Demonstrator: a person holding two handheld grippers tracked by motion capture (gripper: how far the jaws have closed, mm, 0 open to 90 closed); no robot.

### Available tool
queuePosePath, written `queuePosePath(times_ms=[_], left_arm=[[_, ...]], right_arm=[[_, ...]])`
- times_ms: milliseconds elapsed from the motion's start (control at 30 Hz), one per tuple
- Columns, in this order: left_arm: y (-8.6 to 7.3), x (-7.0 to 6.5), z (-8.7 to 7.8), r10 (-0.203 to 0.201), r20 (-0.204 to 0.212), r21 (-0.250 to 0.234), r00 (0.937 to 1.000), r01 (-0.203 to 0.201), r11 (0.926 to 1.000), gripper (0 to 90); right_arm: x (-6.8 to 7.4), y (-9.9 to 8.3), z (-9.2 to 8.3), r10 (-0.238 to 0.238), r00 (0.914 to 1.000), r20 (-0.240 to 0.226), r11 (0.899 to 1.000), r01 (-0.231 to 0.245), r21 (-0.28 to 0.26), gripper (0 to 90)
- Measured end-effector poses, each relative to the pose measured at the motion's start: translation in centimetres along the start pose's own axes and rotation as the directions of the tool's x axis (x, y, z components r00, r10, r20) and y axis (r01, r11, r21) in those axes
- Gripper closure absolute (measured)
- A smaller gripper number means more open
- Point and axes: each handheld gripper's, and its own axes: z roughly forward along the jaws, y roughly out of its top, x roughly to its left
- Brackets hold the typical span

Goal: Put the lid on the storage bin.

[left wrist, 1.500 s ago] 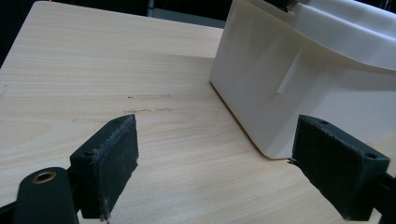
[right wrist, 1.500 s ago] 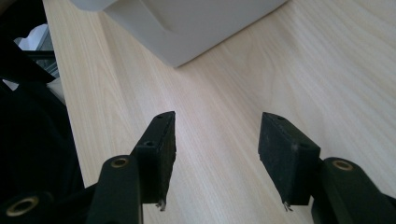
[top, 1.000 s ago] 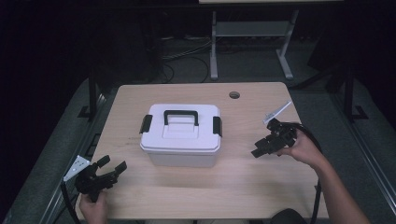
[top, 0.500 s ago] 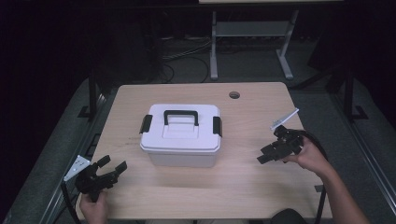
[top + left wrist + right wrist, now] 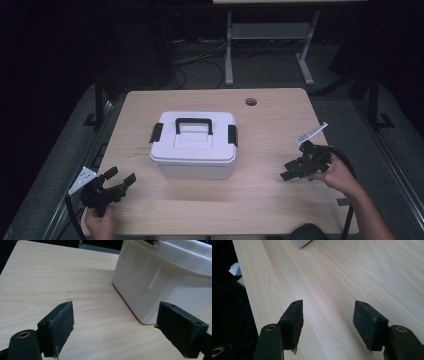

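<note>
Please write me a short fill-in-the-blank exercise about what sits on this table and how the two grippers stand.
1. The white storage box has a carrying handle coloured ____.
2. The lid is fastened by a latch at each end, so the box is ____.
3. The left gripper and the right gripper both have their jaws ____, with nothing between them.
4. The round hole in the wooden table lies toward its far ____ corner in the high view.

Missing words: black; closed; open; right
</note>
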Motion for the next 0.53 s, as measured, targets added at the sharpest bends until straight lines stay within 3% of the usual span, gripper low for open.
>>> queuePosePath(times_ms=[533], left_arm=[[0.0, -0.1, 0.1, 0.003, 0.000, 0.003, 1.0000, -0.003, 1.0000, 13.7]], right_arm=[[0.4, -2.9, -0.7, 0.025, 0.9995, 0.018, 0.999, -0.025, -0.026, 38.4]])
